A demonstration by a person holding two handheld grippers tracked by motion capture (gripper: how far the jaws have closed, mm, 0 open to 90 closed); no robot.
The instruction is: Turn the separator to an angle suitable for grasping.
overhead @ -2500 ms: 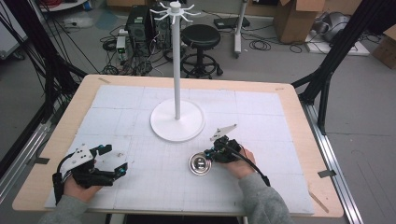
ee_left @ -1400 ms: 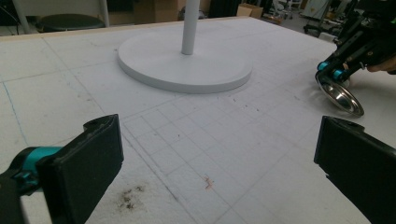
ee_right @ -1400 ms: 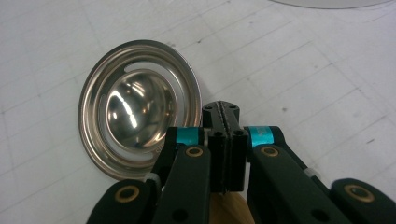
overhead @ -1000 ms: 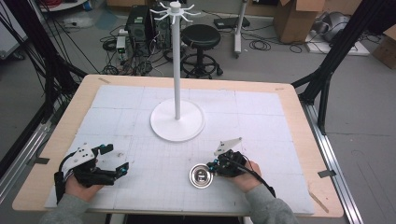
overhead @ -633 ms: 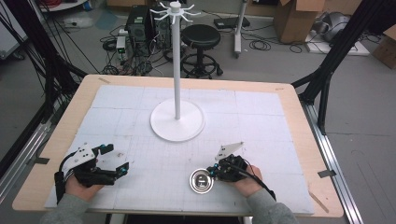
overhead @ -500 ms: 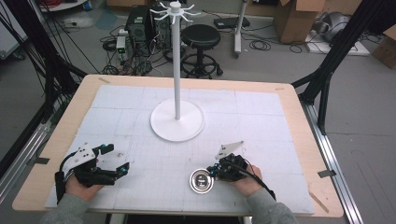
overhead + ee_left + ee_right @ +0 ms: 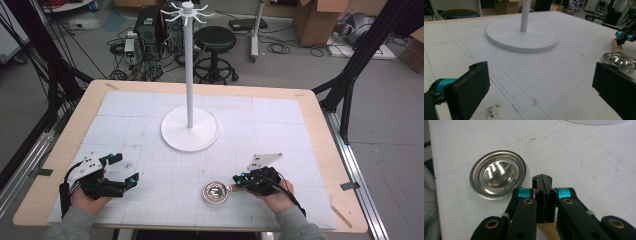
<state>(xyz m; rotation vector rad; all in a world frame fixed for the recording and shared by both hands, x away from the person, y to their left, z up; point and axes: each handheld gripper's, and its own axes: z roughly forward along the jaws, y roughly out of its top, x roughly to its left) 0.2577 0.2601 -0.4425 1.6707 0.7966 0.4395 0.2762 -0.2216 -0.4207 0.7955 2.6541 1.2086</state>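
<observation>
Ladle (image 7: 216, 192) lay near the table's six o'clock edge, wooden handle (image 7: 617, 46) clamped in the right gripper (image 7: 543, 181); left gripper (image 7: 541, 87) gaped empty. Lifting well probably needed a level bowl toward the stand (image 7: 189, 127) at twelve o'clock.

A polished metal ladle (image 7: 216, 192) is seen, its bowl mirror-bright with sharp reflections, and its handle (image 7: 617, 46) appears to be pale, matt wood. The table (image 7: 320, 125) is edged in light, unfinished-looking wood and covered by a white, matt mat (image 7: 280, 130) ruled with a faint grid and marked by small dark smudges. The stand (image 7: 190, 127) is finished in smooth, matt white. The jaws of the left gripper (image 7: 541, 90) and right gripper (image 7: 543, 195) are made of matt black plastic, with glossy teal sleeves and brass-coloured pivots.
</observation>
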